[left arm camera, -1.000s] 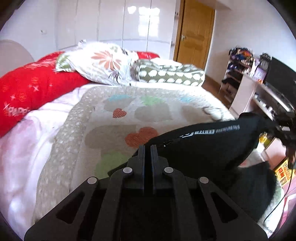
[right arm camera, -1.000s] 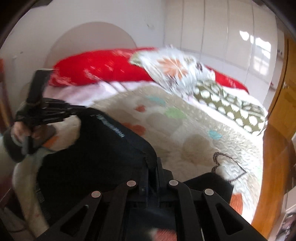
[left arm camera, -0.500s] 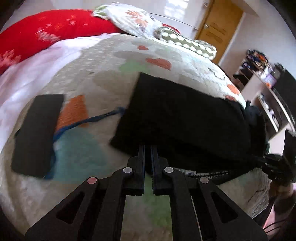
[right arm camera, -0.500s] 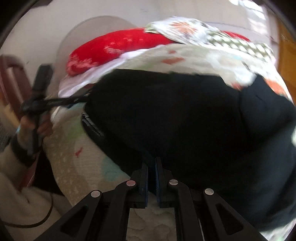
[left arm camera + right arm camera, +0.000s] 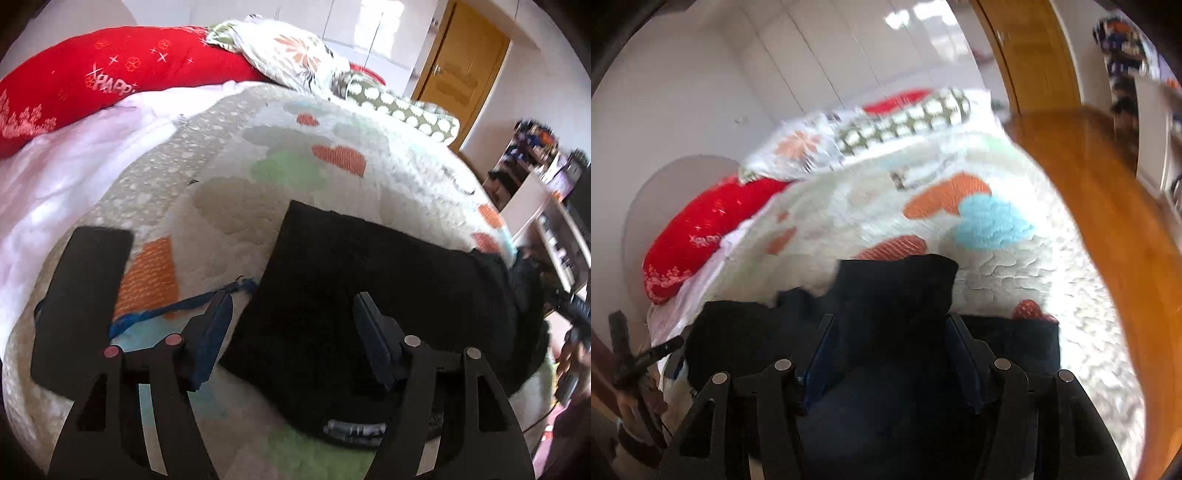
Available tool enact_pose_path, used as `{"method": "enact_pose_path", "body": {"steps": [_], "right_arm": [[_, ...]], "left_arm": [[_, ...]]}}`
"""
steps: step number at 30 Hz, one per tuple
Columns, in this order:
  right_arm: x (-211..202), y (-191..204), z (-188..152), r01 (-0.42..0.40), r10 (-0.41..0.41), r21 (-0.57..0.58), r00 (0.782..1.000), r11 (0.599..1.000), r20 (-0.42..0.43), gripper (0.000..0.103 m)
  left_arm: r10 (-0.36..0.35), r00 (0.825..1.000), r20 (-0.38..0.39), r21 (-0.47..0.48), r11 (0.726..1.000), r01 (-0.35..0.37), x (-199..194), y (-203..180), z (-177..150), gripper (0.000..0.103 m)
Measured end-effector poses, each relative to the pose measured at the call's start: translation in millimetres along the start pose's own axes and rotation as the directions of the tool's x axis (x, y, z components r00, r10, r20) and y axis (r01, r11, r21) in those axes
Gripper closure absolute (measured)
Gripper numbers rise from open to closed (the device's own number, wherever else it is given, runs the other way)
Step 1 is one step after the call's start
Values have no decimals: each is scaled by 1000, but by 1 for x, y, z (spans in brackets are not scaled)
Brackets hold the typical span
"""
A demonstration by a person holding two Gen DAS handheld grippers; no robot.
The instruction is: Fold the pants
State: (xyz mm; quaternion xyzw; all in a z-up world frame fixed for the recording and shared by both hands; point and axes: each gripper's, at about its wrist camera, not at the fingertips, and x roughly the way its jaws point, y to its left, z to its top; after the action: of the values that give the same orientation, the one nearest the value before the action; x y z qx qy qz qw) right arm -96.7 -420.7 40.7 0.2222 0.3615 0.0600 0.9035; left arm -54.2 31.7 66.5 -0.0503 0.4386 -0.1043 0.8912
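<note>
Left wrist view: black fabric pants (image 5: 369, 280) lie doubled on the heart-patterned quilt (image 5: 295, 147); left gripper (image 5: 291, 314) and right gripper (image 5: 890, 332) have just opened, pads apart. Further folds likely remain.

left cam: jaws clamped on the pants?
No, the left gripper has its jaws spread wide, just opened, with the black pants lying flat on the bed between them, untouched.

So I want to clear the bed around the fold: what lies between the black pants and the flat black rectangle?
In the left wrist view, a blue cord crosses the quilt between the pants and the black rectangle.
</note>
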Motion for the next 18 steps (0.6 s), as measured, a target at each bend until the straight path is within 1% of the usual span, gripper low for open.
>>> {"method": "enact_pose_path", "body": {"steps": [1, 2, 3, 4, 5, 6, 7, 8, 9, 10, 12, 13, 14, 15, 16, 18], "right_arm": [[13, -6, 5, 7, -6, 30, 1000, 1000, -30, 45], [23, -9, 9, -14, 16, 44, 999, 999, -47, 52], [29, -12, 12, -45, 47, 48, 997, 998, -58, 65], [33, -8, 12, -52, 54, 42, 997, 998, -57, 92], [34, -6, 14, -38, 39, 32, 998, 999, -46, 94], [26, -3, 13, -28, 28, 22, 999, 999, -15, 96], [12, -2, 13, -26, 25, 19, 999, 999, 30, 97], [-5, -2, 14, -14, 12, 25, 997, 1000, 79, 97], [-21, -1, 10, 1, -5, 30, 992, 1000, 125, 97], [-49, -3, 5, 25, -31, 35, 982, 999, 188, 97], [-87, -11, -5, 66, -77, 54, 966, 996, 248, 97], [-100, -14, -11, 86, -100, 66, 963, 994, 251, 97], [-111, -20, -23, 111, -127, 79, 963, 991, 237, 97], [-112, -23, -31, 131, -147, 84, 966, 988, 215, 97], [-107, -29, -42, 152, -166, 90, 971, 984, 171, 97], [-89, -41, -59, 160, -172, 123, 981, 979, 92, 97]], "left_arm": [[-6, 1000, -9, 6, 1000, 6, 7, -3, 2, 36], [-21, 1000, -19, 6, 1000, 21, 13, -7, 3, 36], [-29, 999, -26, 5, 1000, 30, 17, -9, 5, 37], [-28, 999, -34, 10, 1000, 28, 22, -12, 7, 55], [-24, 999, -38, 12, 1000, 24, 23, -15, 9, 68], [-42, 997, -58, -2, 999, 42, 24, -15, 11, 71], [-48, 997, -62, -13, 999, 47, 21, -15, 13, 79], [-49, 997, -59, -11, 999, 48, 16, -15, 14, 79], [-47, 998, -40, 2, 999, 47, 8, -17, 14, 79], [-44, 999, -7, 23, 999, 44, -8, -19, 12, 80], [-48, 998, 26, 41, 998, 47, -26, -20, 6, 80], [-52, 998, 37, 39, 998, 50, -34, -18, 0, 80], [-45, 998, 36, 37, 998, 43, -36, -16, -5, 80], [-30, 999, 27, 37, 999, 29, -35, -14, -12, 80], [-10, 1000, -4, 25, 1000, 10, -27, -11, -21, 80], [0, 998, -60, -15, 1000, -1, -13, -6, -30, 80]]}}
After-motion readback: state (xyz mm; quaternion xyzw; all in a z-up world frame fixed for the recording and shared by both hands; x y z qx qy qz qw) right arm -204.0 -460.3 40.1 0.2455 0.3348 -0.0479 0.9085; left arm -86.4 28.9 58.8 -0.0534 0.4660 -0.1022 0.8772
